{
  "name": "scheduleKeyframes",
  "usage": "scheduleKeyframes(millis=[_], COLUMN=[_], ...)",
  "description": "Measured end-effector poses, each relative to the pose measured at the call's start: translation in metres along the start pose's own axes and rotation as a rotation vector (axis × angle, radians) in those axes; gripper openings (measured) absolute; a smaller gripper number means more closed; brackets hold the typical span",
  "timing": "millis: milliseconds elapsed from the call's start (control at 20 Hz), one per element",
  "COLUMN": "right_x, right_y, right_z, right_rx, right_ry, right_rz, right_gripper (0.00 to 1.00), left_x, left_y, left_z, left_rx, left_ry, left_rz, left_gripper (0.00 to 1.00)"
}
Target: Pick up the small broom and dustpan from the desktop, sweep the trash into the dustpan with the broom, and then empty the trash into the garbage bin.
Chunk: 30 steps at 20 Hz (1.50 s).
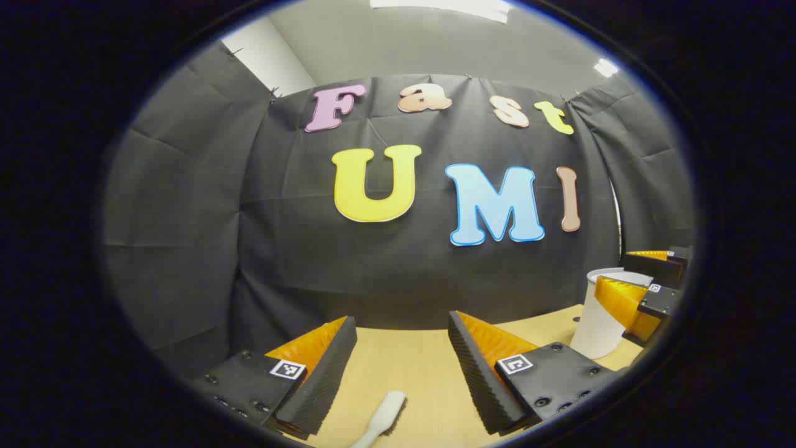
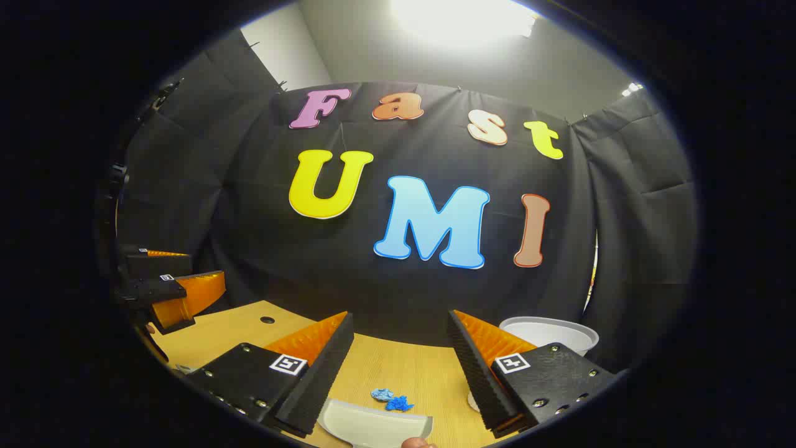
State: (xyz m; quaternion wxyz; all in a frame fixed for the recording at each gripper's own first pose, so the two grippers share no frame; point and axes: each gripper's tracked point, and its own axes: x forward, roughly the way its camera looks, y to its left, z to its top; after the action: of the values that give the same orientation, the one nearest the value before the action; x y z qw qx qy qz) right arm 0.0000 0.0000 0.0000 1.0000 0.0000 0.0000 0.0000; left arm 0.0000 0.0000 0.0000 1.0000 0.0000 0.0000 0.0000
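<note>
Broom (image 1: 384, 418) is seen lying flat on the desktop (image 1: 404, 354), right below the left gripper (image 1: 401, 367), whose jaws are spread wide with nothing between them. Same story on the other side: dustpan (image 2: 376, 426) sits under the right gripper (image 2: 401, 367), also gaping and empty, with blue trash (image 2: 392, 399) just past its lip. Both grippers are held level, pointed at the wall, so a low slim handle could easily be missed or skidded away. Trash might get scattered if the pan is nudged forward. Garbage bin (image 2: 547, 331) is spotted at far right.

desktop (image 2: 429, 373): matt wood grain | dustpan (image 2: 373, 426): smooth plastic | trash (image 2: 392, 399): crumpled
</note>
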Motion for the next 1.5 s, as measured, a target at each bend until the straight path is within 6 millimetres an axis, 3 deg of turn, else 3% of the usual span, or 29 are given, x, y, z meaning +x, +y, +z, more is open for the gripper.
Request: scheduleKeyframes(millis=[350,400,750,1050,1250,1300,1350,1500], right_x=[-0.002,-0.004,-0.008,-0.015,-0.021,-0.021,-0.022,-0.029], right_y=[-0.008,-0.01,-0.022,-0.02,-0.008,-0.003,0.001,0.004], right_z=[-0.01,-0.011,-0.019,-0.022,-0.038,-0.043,-0.047,-0.055], right_rx=[-0.007,-0.011,-0.003,-0.004,0.014,0.018,0.02,0.02], right_ry=[0.024,0.029,0.065,0.081,0.148,0.172,0.193,0.223], right_rz=[-0.009,-0.017,-0.043,-0.038,-0.017,-0.005,0.005,0.008], right_gripper=[0.94,0.94,0.94,0.94,0.94,0.94,0.94,0.94], left_x=[-0.005,-0.004,0.001,0.001,0.002,0.005,0.005,0.008], left_y=[0.001,-0.001,-0.012,-0.008,-0.007,-0.007,-0.007,-0.004], left_z=[-0.004,-0.002,0.005,0.002,-0.011,-0.018,-0.026,-0.041], left_rx=[0.009,0.014,0.011,0.016,0.017,0.022,0.03,0.045], left_ry=[0.01,0.006,-0.027,-0.023,0.011,0.03,0.048,0.079], left_rz=[0.006,0.004,-0.022,-0.017,-0.04,-0.051,-0.059,-0.077], left_gripper=[0.96,0.92,0.96,0.96,0.96,1.0,0.92,0.97])
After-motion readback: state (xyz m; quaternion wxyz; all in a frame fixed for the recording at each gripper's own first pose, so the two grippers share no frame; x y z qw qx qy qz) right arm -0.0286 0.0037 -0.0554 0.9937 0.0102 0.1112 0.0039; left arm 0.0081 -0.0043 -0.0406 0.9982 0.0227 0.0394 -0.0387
